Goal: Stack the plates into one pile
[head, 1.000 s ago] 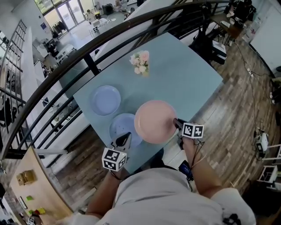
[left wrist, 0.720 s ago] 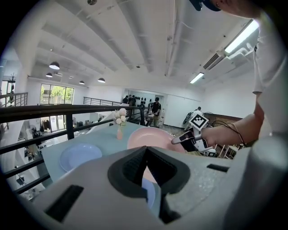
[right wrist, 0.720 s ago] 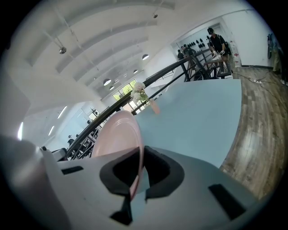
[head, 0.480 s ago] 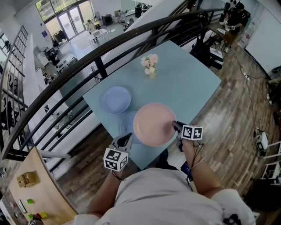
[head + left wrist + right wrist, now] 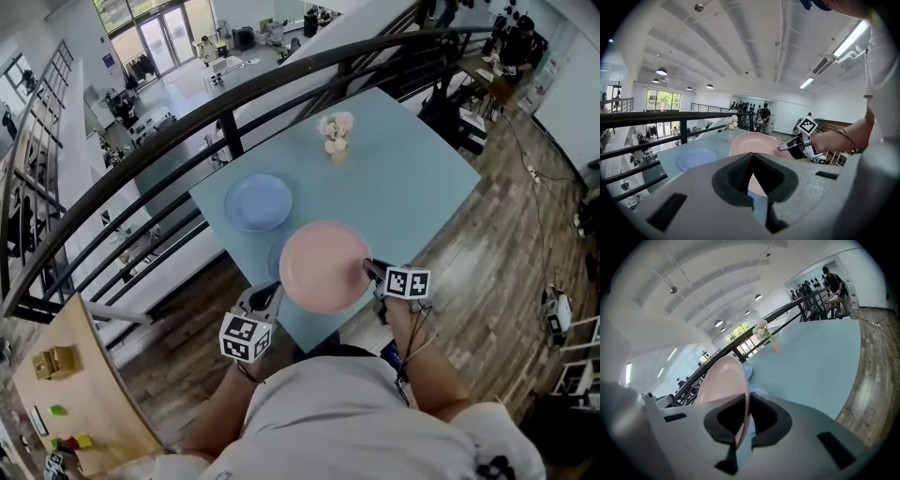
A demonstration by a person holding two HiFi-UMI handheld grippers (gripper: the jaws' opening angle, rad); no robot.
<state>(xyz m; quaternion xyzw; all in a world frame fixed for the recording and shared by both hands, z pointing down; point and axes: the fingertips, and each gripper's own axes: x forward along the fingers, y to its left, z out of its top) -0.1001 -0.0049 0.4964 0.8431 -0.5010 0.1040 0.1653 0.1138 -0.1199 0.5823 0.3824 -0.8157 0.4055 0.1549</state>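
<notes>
View from above of a person standing at a square pale teal surface (image 5: 403, 178) beside a dark metal railing (image 5: 187, 122), with a tool in each hand.

The right tool (image 5: 368, 269) is clamped on the near rim of a round pink plate (image 5: 323, 265). The right gripper view shows that rim pinched between the two dark jaws, with the plate tilted and reaching away from the camera. The left tool (image 5: 269, 296) sits at the near edge of the surface, just left of the pink plate. Its jaws are together with nothing between them.

A second ago a round light blue plate (image 5: 274, 258) lay mostly uncovered to the left of the pink plate. The pink plate has since travelled across it, and now only a thin blue sliver shows past its left edge. The pink plate appears to be held just above the blue one, not yet resting on it.

A second round light blue plate (image 5: 258, 202) lies alone further back on the left, near the other two but apart from them. A small vase of pale pink and white flowers (image 5: 336, 131) stands well beyond the plates.

The pink plate looks nearly lined up for lowering and release. The far blue plate would still have to join the pile.
</notes>
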